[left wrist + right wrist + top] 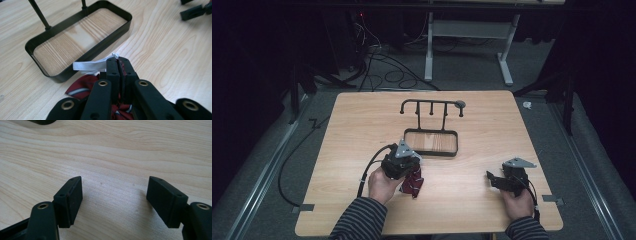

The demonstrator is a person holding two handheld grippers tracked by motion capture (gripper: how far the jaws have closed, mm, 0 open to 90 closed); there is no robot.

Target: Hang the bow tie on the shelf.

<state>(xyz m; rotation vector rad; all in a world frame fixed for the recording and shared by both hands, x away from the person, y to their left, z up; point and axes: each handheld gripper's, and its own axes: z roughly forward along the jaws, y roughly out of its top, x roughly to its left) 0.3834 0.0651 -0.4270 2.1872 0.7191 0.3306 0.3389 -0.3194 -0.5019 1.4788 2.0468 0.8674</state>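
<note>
A red striped bow tie point(413, 182) point(83, 86) with a white strap point(87, 66) hangs from my left gripper point(412, 162) point(119, 61), which is shut on it just in front of the black rack's tray point(430, 151) point(82, 56). The rack's hook bar point(432, 105) stands behind the tray on two posts. My right gripper point(490, 178) point(115, 192) is open at the table's front right, its jaws wide apart over bare wood with nothing between them.
The light wooden table point(362, 130) stands on grey carpet. Cables point(382, 70) and a white desk frame point(469, 45) lie beyond its far edge. A cable point(369, 167) trails from my left gripper toward the front edge.
</note>
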